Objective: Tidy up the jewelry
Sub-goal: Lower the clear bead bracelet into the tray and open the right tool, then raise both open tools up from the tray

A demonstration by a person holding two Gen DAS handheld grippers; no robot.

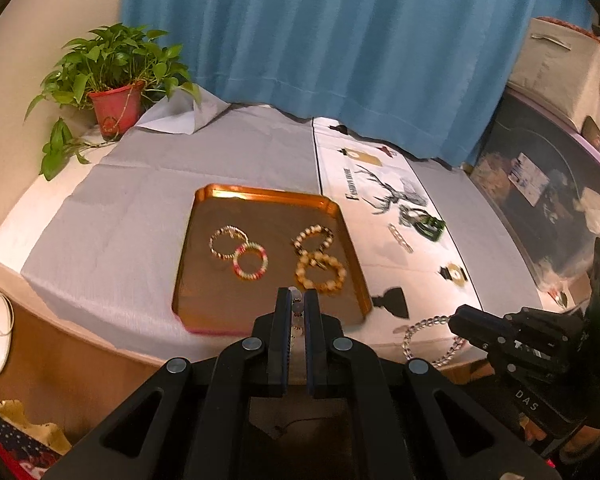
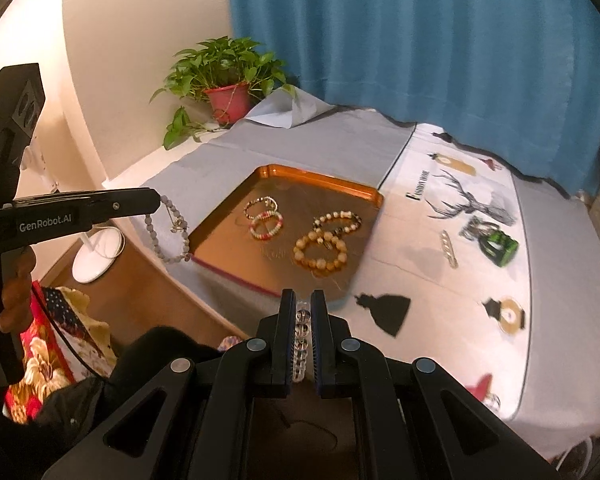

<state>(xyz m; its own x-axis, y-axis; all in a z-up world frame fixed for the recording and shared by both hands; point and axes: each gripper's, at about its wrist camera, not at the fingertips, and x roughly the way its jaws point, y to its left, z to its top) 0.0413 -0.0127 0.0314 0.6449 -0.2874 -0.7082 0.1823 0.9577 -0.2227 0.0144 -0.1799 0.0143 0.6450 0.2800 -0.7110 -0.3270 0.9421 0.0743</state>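
An orange tray (image 1: pixel 260 194) (image 2: pixel 320 180) lies on the grey cloth and holds several bead bracelets: two thin ones (image 1: pixel 240 252) (image 2: pixel 262 218) on its left and two chunky tan ones (image 1: pixel 320 272) (image 2: pixel 320 252) on its right. My left gripper (image 1: pixel 298 300) (image 2: pixel 158 202) is shut on a grey bead bracelet (image 1: pixel 297 310) (image 2: pixel 172 236), which hangs over the tray's near left corner. My right gripper (image 2: pixel 303 300) (image 1: pixel 454 320) is shut on a clear bead bracelet (image 2: pixel 302 332) (image 1: pixel 432 340) near the table's front edge, just right of the tray.
On the printed white cloth right of the tray lie a green bangle (image 1: pixel 430 226) (image 2: pixel 500 246) and a silver chain piece (image 1: pixel 400 238) (image 2: pixel 449 250). A potted plant (image 1: pixel 116 108) (image 2: pixel 228 100) stands at the back left before a blue curtain (image 1: pixel 340 40). The rounded table edge (image 1: pixel 100 340) runs close below.
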